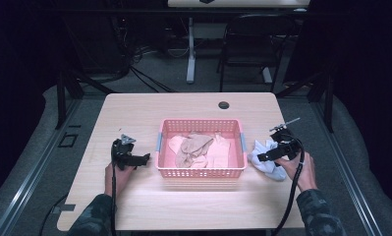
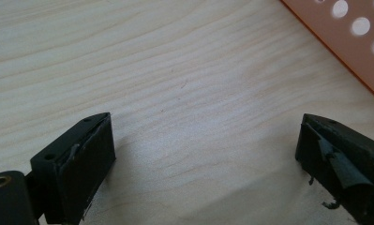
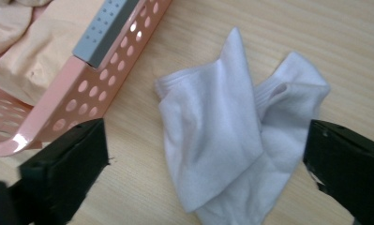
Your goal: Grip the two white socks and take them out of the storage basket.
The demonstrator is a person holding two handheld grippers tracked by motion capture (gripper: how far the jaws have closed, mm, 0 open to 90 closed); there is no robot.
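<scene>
Done: beige socks [image 1: 198, 150] inside pink basket [image 1: 201, 172].
Left: white socks [image 3: 231, 136] lie right of basket.
Right gripper [image 3: 205, 164]: jaws wide, empty.
Left gripper [image 2: 205, 159]: jaws wide, empty.

— What surrounds the work area?
— A light wooden table [image 1: 134, 113] with a round cable hole [image 1: 224, 105] stands on grey floor [image 1: 159, 73], brightly lit against dark surroundings.
— And behind it?
— A black folding chair [image 1: 250, 44], a white desk leg [image 1: 190, 49], loose cables [image 1: 139, 54], and black curtains [image 1: 16, 59] on both sides.
</scene>
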